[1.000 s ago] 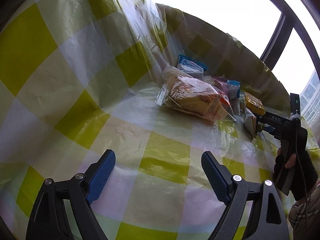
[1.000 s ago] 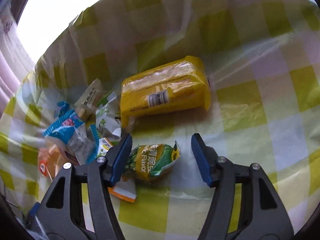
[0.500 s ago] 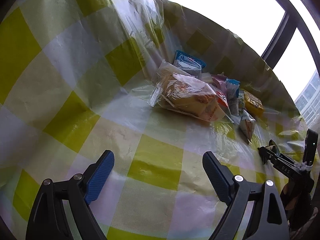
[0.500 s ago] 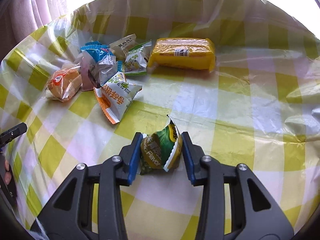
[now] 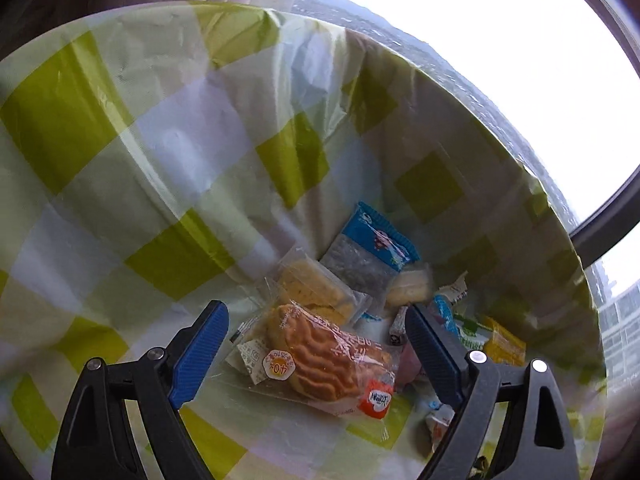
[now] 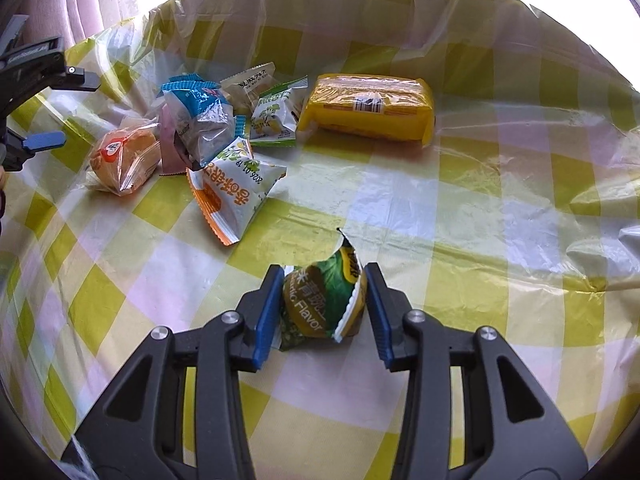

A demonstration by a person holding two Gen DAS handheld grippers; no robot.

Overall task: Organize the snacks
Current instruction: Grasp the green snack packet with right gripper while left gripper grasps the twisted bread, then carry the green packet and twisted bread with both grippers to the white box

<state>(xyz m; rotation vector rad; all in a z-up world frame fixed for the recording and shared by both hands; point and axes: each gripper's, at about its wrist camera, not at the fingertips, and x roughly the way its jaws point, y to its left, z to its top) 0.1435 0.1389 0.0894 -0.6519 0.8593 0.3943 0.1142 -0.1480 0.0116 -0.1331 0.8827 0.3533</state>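
My right gripper (image 6: 320, 304) is shut on a small green snack packet (image 6: 320, 300) and holds it above the checked tablecloth (image 6: 440, 208). A pile of snacks lies beyond it: an orange-and-white packet (image 6: 232, 196), a blue-topped packet (image 6: 196, 120), a wrapped bun (image 6: 120, 160) and a yellow cracker pack (image 6: 368, 106). My left gripper (image 5: 316, 344) is open, its jaws on either side of the wrapped bun (image 5: 328, 364), close above it. It also shows at the left edge of the right wrist view (image 6: 36, 112).
Behind the bun lie a clear-wrapped cake (image 5: 316, 292), a blue-topped packet (image 5: 368, 256) and a yellow pack (image 5: 504, 346). The tablecloth (image 5: 160, 152) rises in folds at the back. A window (image 5: 480, 40) and a pink curtain (image 6: 80, 4) stand beyond.
My left gripper has moved forward to the snack pile and now straddles the wrapped bun. My right gripper closed on the green packet and carried it back from the pile.
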